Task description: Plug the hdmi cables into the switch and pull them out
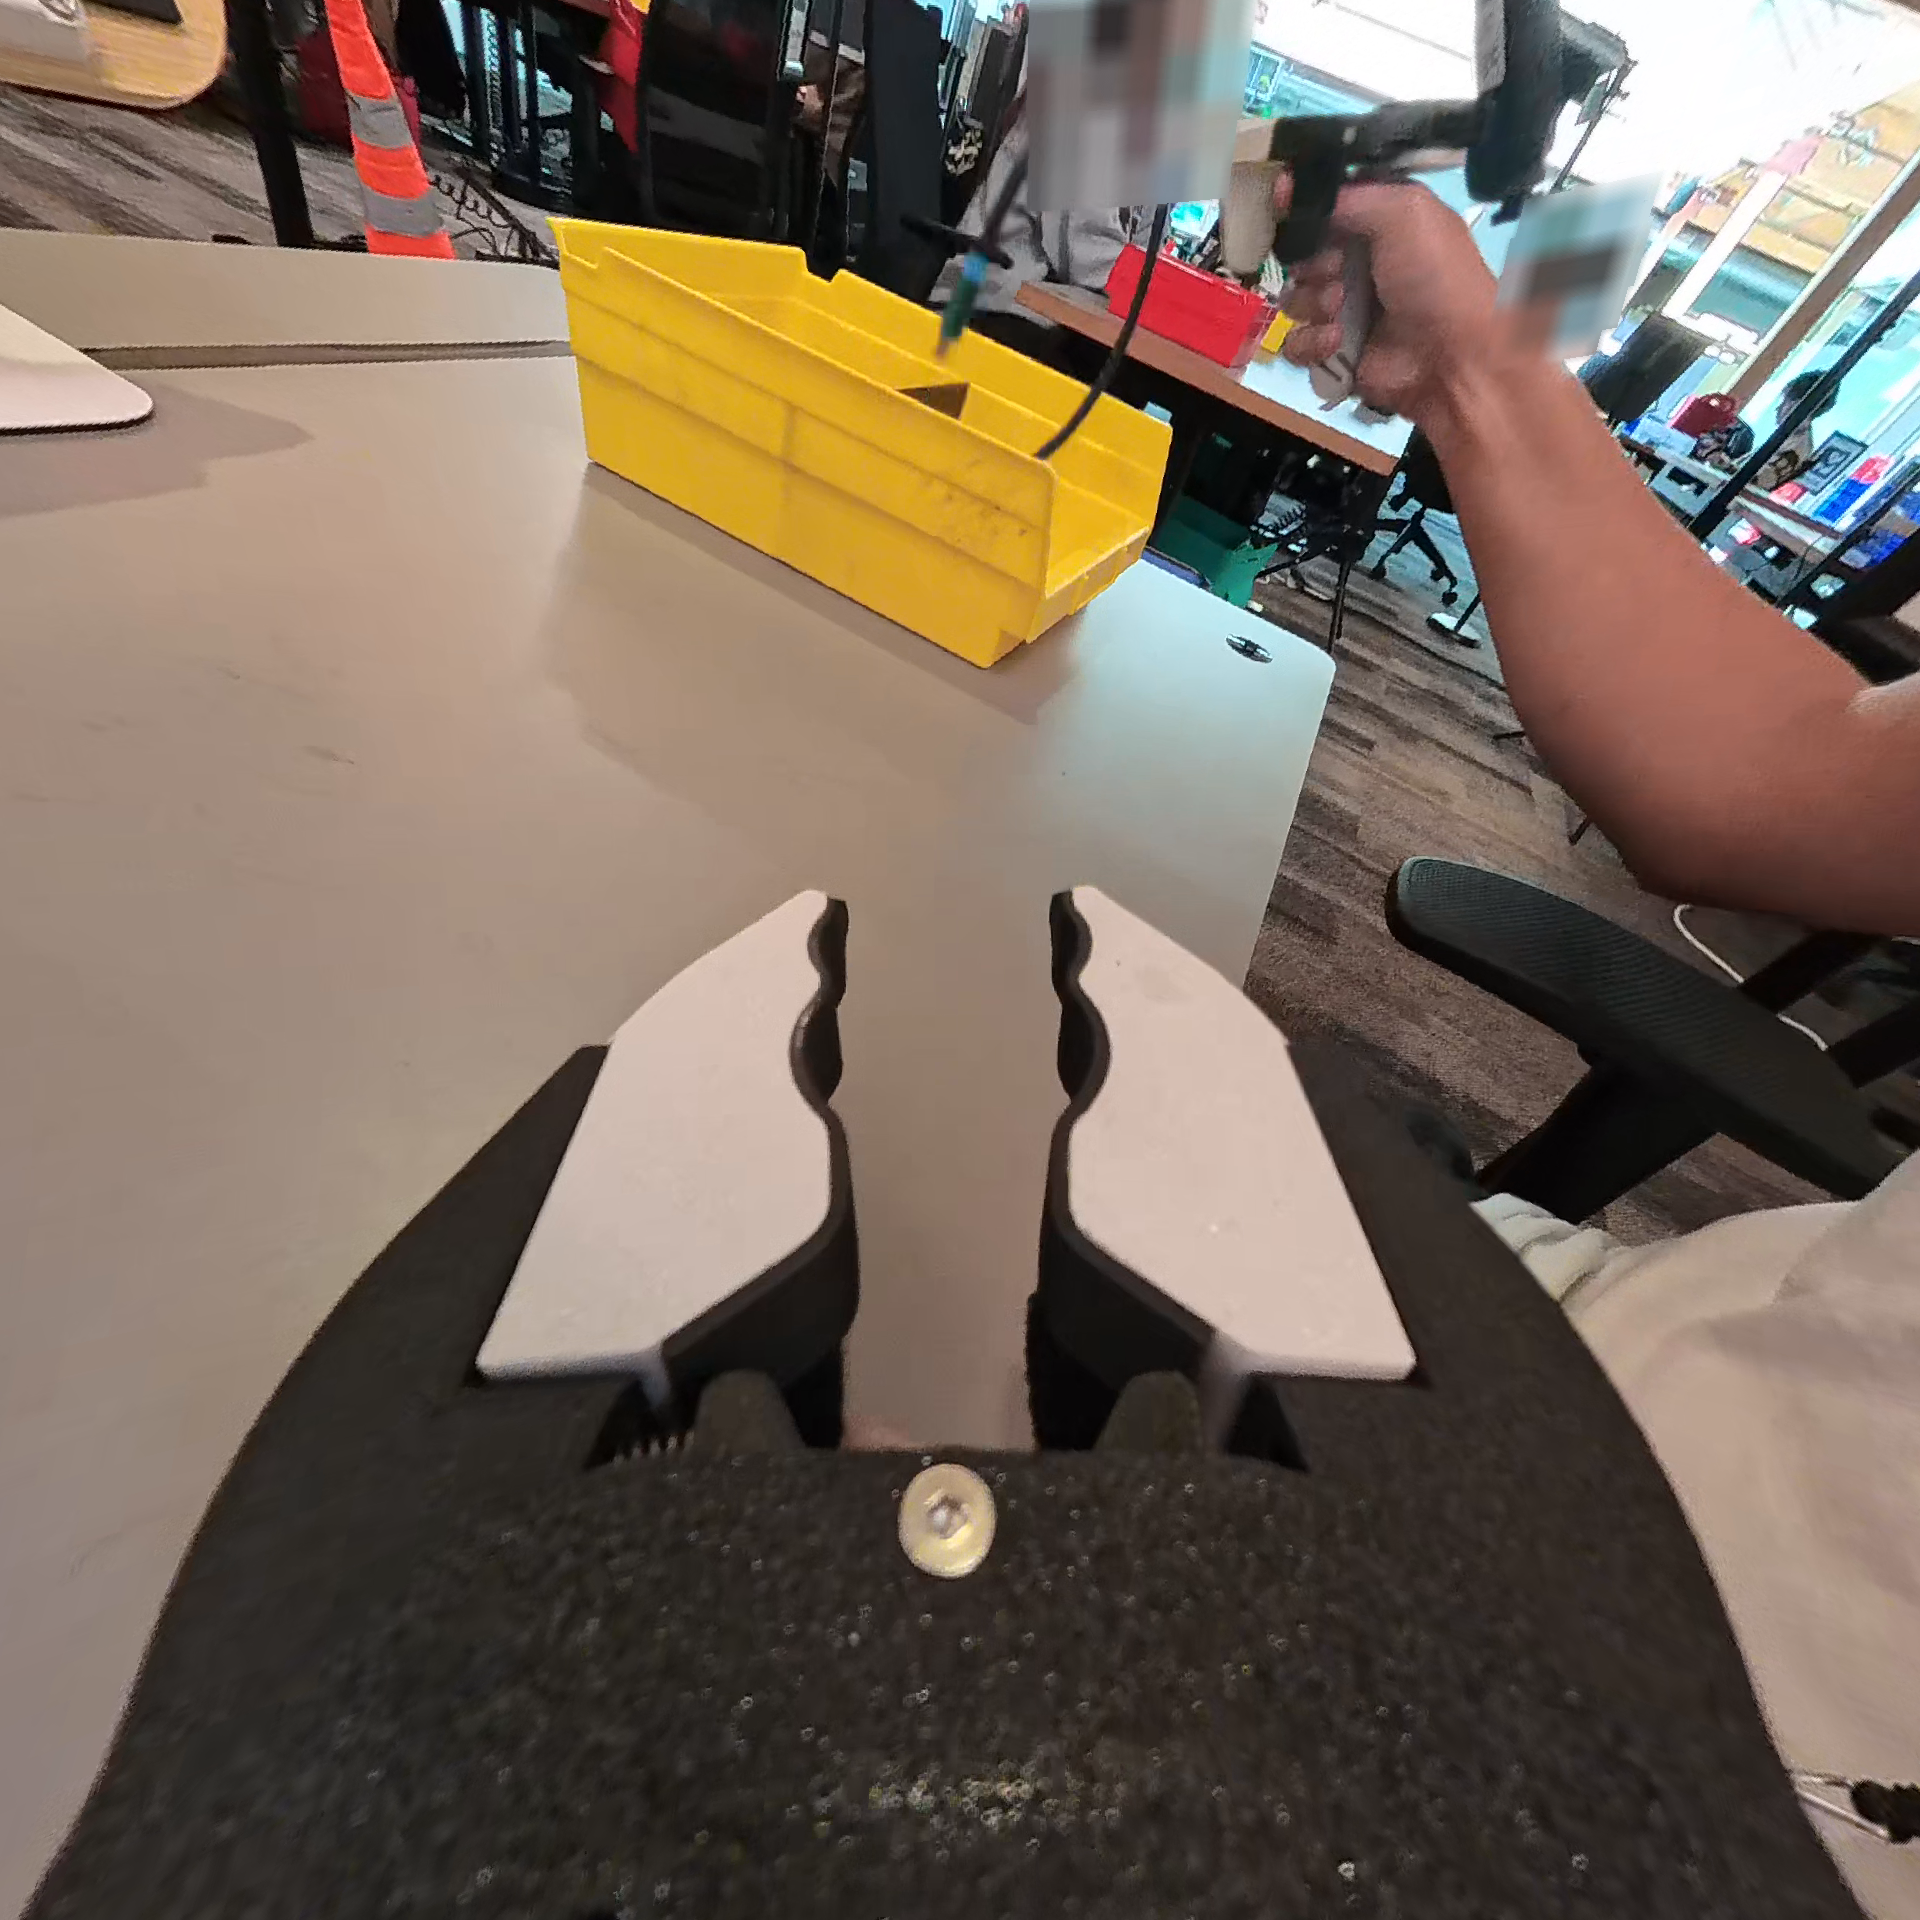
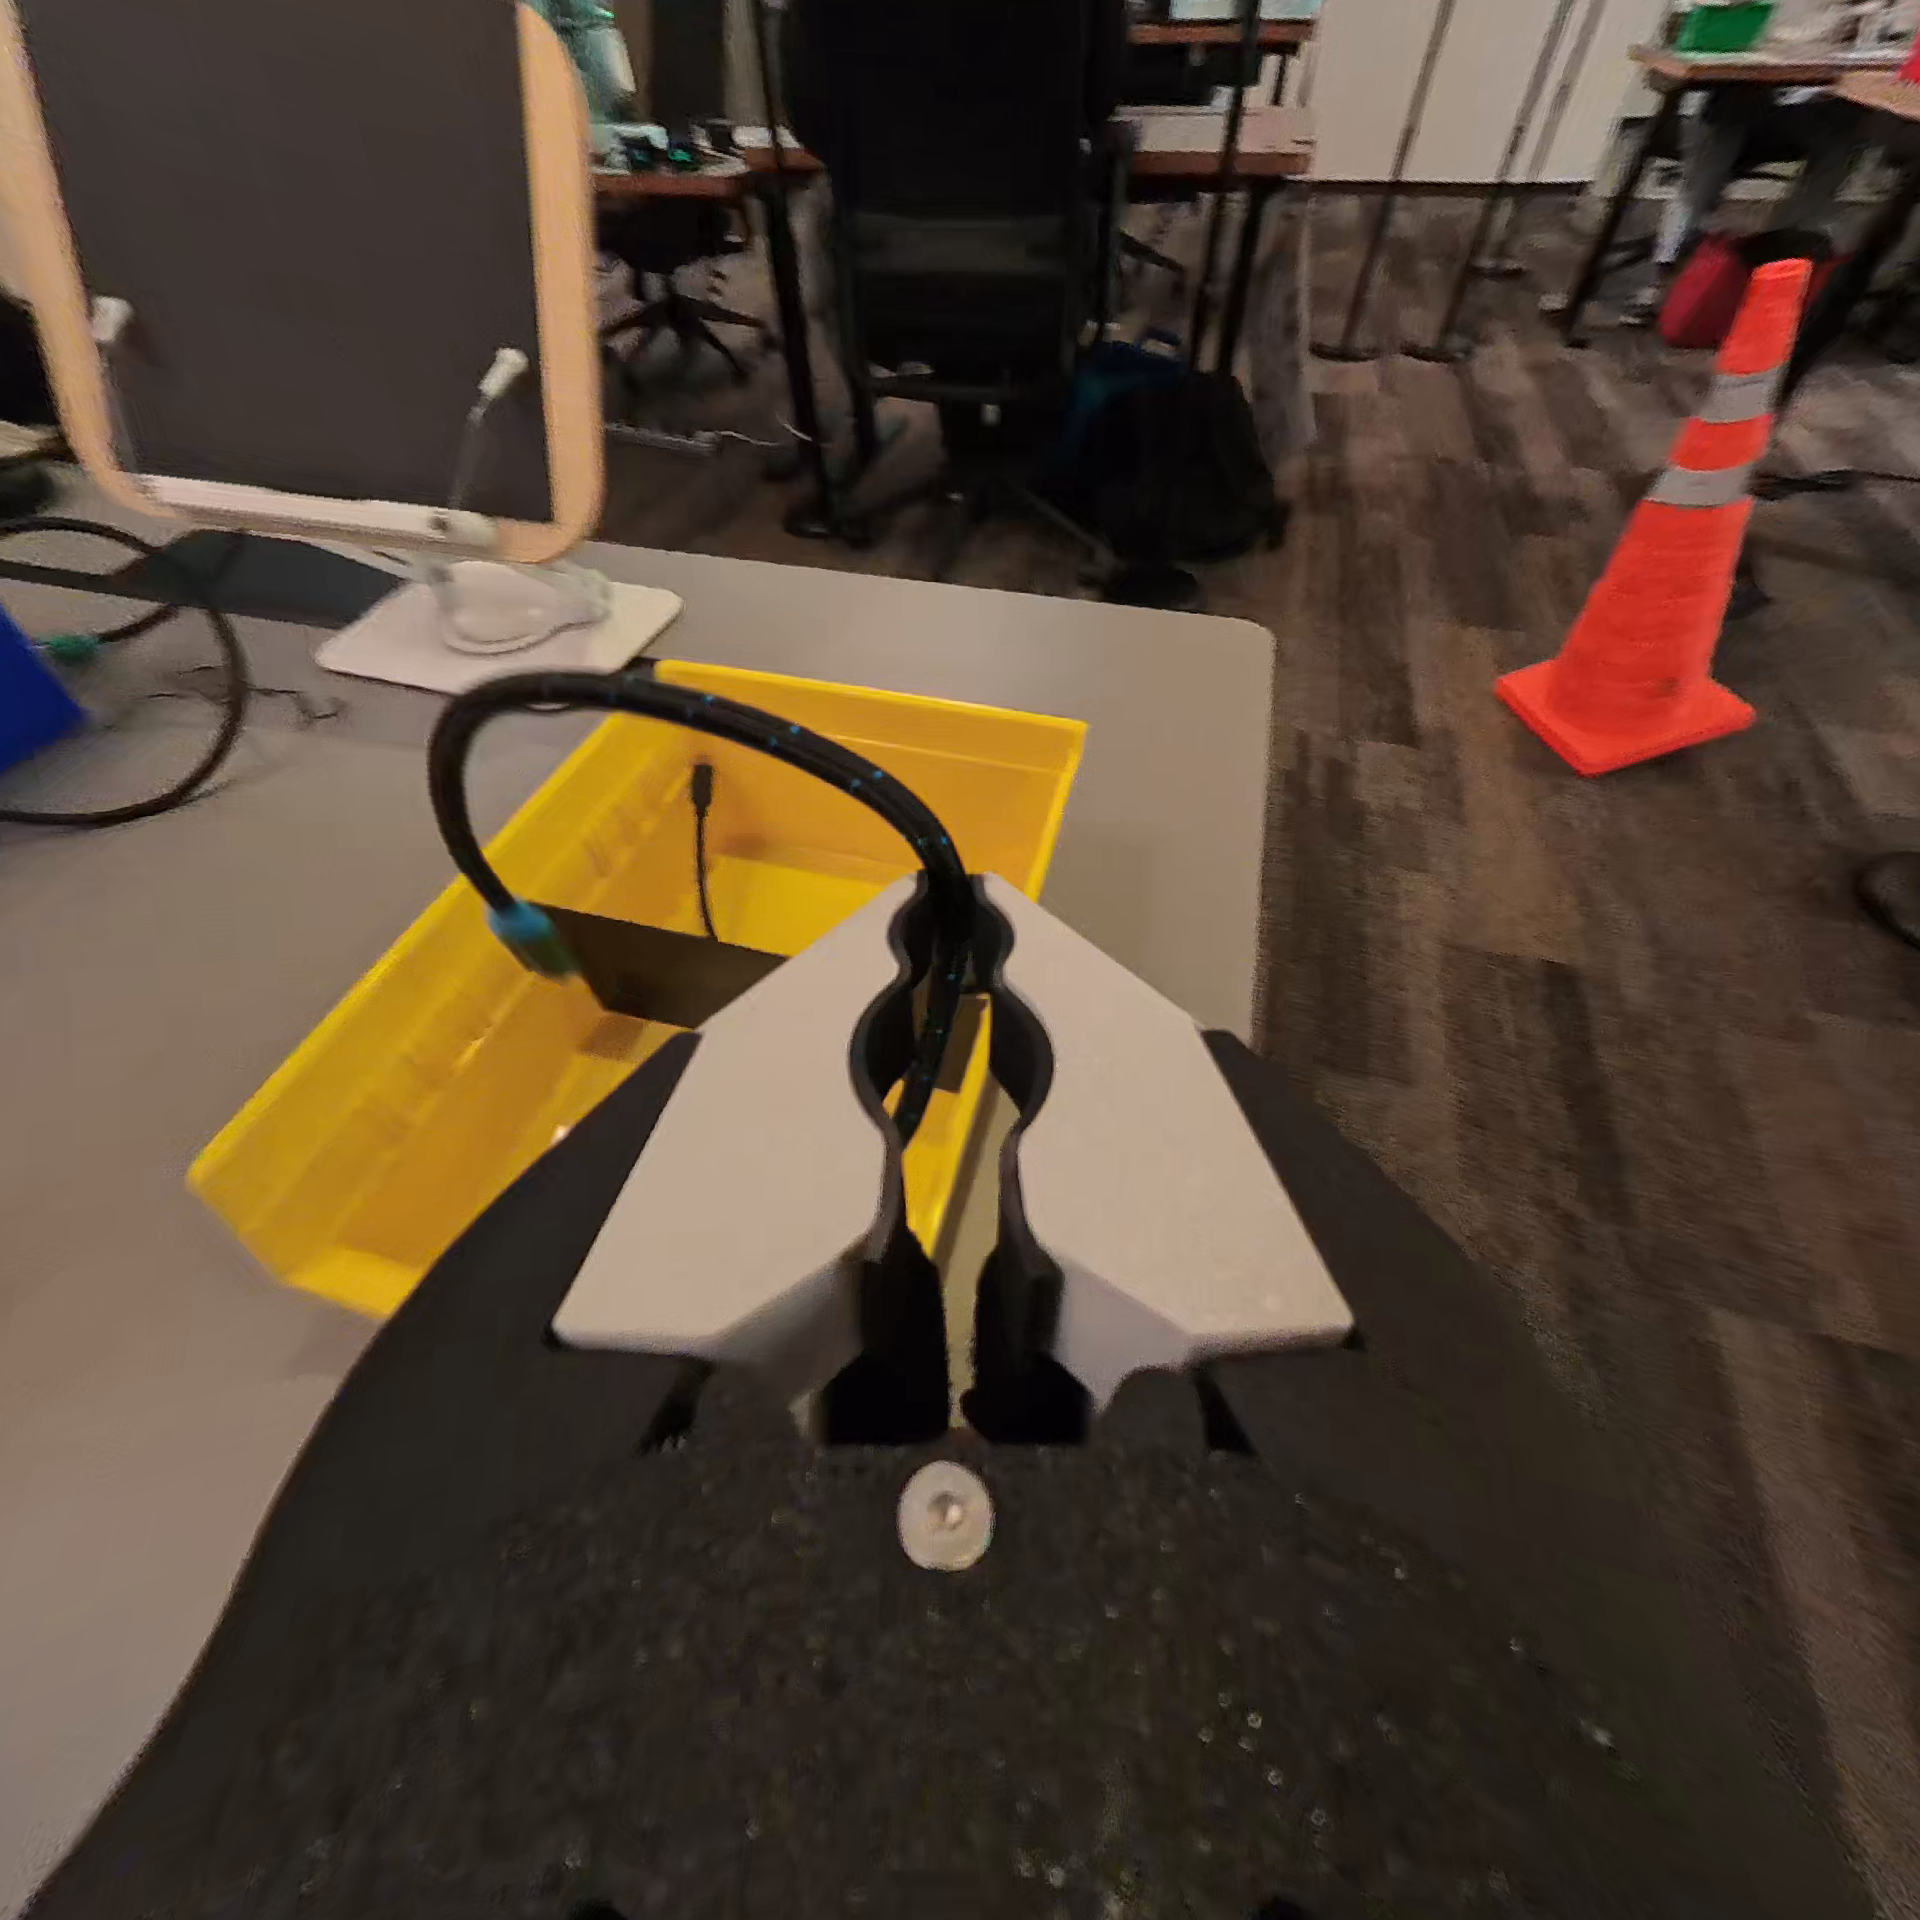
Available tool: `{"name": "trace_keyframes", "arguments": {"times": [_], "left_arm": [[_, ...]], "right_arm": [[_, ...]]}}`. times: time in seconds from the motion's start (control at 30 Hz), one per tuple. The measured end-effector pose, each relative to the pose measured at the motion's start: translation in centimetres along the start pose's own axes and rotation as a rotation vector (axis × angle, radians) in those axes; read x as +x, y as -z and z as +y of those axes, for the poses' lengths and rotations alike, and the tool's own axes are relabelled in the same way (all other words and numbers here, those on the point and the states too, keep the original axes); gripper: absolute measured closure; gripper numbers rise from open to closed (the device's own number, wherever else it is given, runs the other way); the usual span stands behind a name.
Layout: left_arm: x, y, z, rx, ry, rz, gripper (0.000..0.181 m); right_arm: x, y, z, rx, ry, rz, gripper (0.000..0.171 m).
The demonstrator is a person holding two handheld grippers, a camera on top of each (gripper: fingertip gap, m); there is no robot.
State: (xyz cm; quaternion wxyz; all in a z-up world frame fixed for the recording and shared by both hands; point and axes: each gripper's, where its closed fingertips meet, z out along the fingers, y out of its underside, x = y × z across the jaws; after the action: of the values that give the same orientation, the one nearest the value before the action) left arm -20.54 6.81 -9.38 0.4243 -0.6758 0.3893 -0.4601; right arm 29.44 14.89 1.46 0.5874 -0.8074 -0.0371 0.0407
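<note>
My right gripper (image 2: 951, 894) is shut on a black braided HDMI cable (image 2: 665, 698) with blue flecks. The cable arcs up and left, and its teal plug (image 2: 532, 937) hangs over the yellow bin (image 2: 343, 1174). A black switch box (image 2: 665, 966) lies inside the bin, with a thin black cable (image 2: 704, 842) rising from it. In the left wrist view my left gripper (image 1: 948, 914) is open and empty above the grey table (image 1: 312, 779), well short of the yellow bin (image 1: 831, 468). The right gripper shows far off, holding the cable (image 1: 1091, 395) with its teal plug (image 1: 954, 317) above the bin.
A monitor on a white stand (image 2: 499, 634) and a loose black cord (image 2: 208, 727) sit at the table's back left. An orange cone (image 2: 1662, 582) stands on the floor to the right. A black chair armrest (image 1: 1621, 997) is beside the table's right edge.
</note>
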Motion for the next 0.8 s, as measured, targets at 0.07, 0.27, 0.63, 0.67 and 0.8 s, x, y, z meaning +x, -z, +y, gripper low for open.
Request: {"name": "trace_keyframes", "arguments": {"times": [0.07, 0.27, 0.63, 0.67, 0.8], "left_arm": [[0.0, -0.1, 0.2, -0.011, -0.013, -0.005, 0.144], [0.2, -0.4, 0.6, -0.033, -0.037, -0.007, 0.144], [0.0, -0.3, 0.6, -0.034, -0.040, -0.017, 0.144], [0.0, -0.2, 0.6, -0.033, -0.039, -0.019, 0.144], [-0.3, 0.0, 0.7, -0.038, -0.041, -0.030, 0.144]], "right_arm": [[-0.9, -0.2, 1.2, -0.025, -0.002, -0.053, 0.166], [-2.5, -2.1, 6.6, -0.296, 0.139, -0.045, 0.166], [-0.6, -6.6, 13.6, -0.950, 0.660, 0.347, 0.156], [-0.4, -6.8, 13.6, -0.967, 0.682, 0.368, 0.155], [-1.1, -6.7, 13.6, -0.962, 0.590, 0.345, 0.135]]}}
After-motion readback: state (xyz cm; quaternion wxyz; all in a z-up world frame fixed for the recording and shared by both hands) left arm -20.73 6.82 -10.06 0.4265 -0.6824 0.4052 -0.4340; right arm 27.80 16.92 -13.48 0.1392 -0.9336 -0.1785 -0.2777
